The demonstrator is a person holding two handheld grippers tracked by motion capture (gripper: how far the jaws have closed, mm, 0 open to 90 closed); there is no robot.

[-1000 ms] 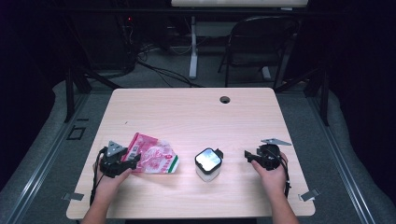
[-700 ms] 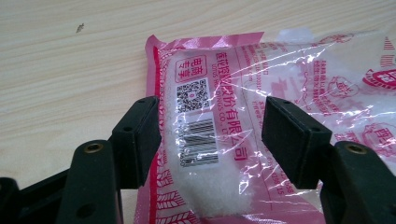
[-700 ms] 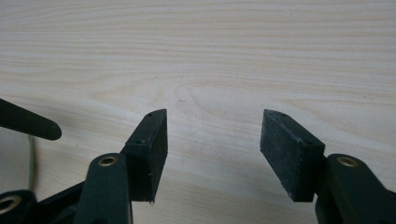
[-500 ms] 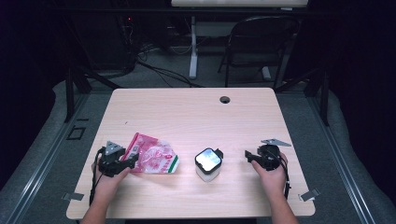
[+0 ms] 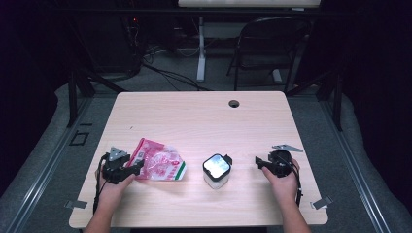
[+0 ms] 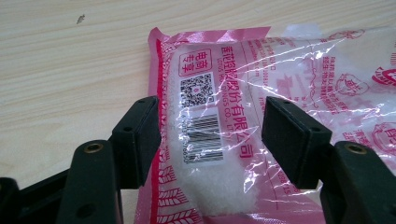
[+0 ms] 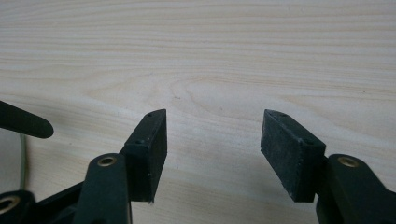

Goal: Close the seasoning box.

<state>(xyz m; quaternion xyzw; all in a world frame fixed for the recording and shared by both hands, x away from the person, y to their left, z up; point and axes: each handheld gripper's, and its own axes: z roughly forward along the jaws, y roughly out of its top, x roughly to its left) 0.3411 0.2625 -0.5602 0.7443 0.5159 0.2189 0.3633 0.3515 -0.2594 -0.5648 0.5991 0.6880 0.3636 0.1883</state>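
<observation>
Nothing has moved since a second ago. My left gripper sits open over the pink bag's edge, probably not pinching; right gripper open, idle beside jar.

A pink-and-clear plastic bag of white grains lies flat and crinkled on the near left of the wooden table, printed with red characters, a barcode and a square code, its left end toward the table's edge.
</observation>
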